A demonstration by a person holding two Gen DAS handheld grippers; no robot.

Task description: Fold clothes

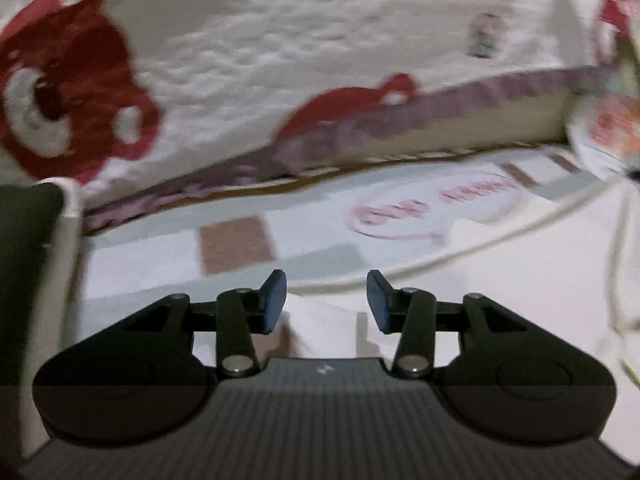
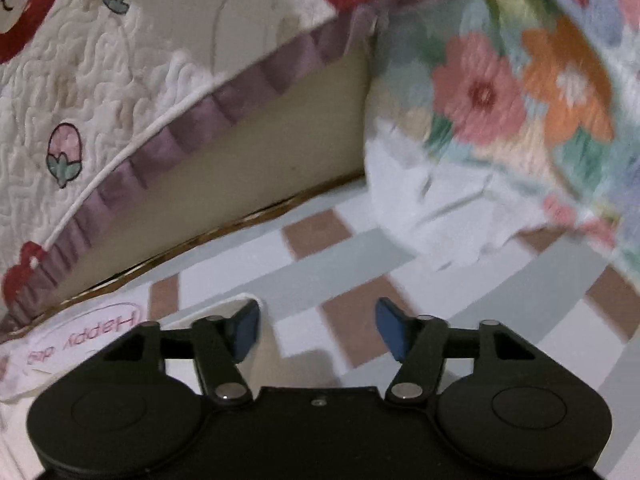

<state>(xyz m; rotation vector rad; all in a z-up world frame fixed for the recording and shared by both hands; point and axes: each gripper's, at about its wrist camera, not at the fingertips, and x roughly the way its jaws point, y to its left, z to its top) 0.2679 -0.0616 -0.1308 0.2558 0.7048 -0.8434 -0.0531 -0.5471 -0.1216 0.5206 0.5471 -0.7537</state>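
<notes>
A white garment (image 1: 500, 280) with a pink oval "Happy day" print (image 1: 432, 204) lies flat on the checked bed sheet (image 1: 236, 244). My left gripper (image 1: 326, 300) is open, low over a raised white fold of it, with nothing between the fingers. In the right wrist view the garment's printed corner (image 2: 84, 336) lies at the lower left. My right gripper (image 2: 318, 330) is open and empty over the bare checked sheet (image 2: 360, 308), to the right of the garment's edge.
A quilted white cover with red bear prints and a purple ruffle (image 1: 280, 60) (image 2: 120, 100) hangs along the far side. A floral quilt (image 2: 520, 112) is bunched at the right. A dark object with a white rim (image 1: 28, 260) stands at the left.
</notes>
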